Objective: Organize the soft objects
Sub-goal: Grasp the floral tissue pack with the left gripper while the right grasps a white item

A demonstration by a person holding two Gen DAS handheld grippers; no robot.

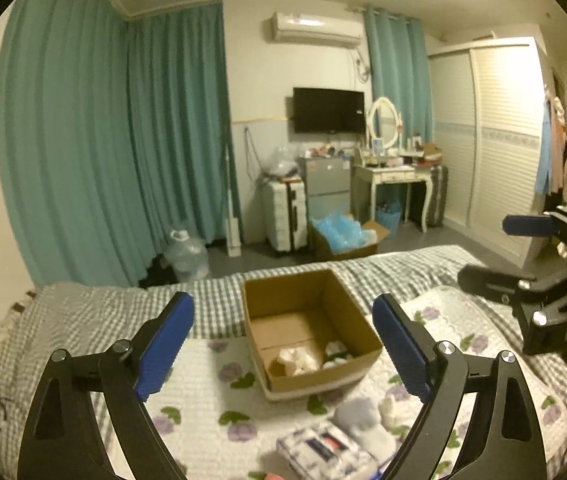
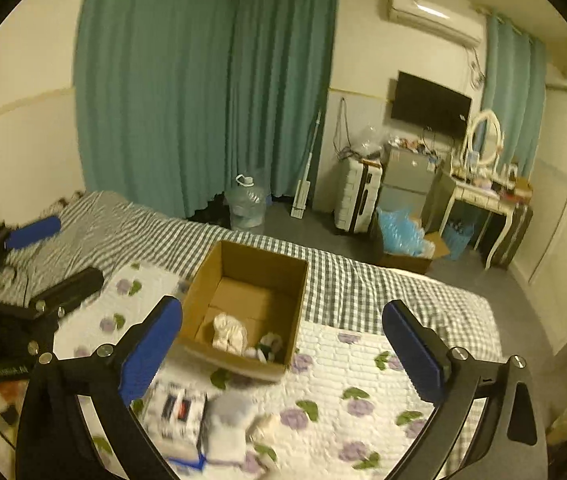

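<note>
An open cardboard box [image 1: 353,312] [image 2: 207,280] stands on the floral quilt [image 1: 211,396] [image 2: 363,368] of the bed. Inside lie a cream soft item [image 1: 297,360] [image 2: 229,332] and a white and dark one [image 1: 337,350] [image 2: 269,346]. In front of the box lie a grey-white soft item [image 1: 363,420] [image 2: 229,428], a small cream one [image 1: 389,408] [image 2: 267,426] and a white printed pack [image 1: 323,450] [image 2: 175,414]. My left gripper [image 1: 283,350] is open and empty above the box's near side. My right gripper [image 2: 283,352] is open and empty; it also shows in the left wrist view [image 1: 495,252].
A checked sheet [image 1: 95,320] [image 2: 363,284] covers the bed's far part. Beyond the bed's edge are a water jug [image 1: 187,256], a suitcase [image 1: 285,216], a box with blue bags [image 1: 343,236], a dressing table [image 1: 395,180] and a wardrobe [image 1: 495,140].
</note>
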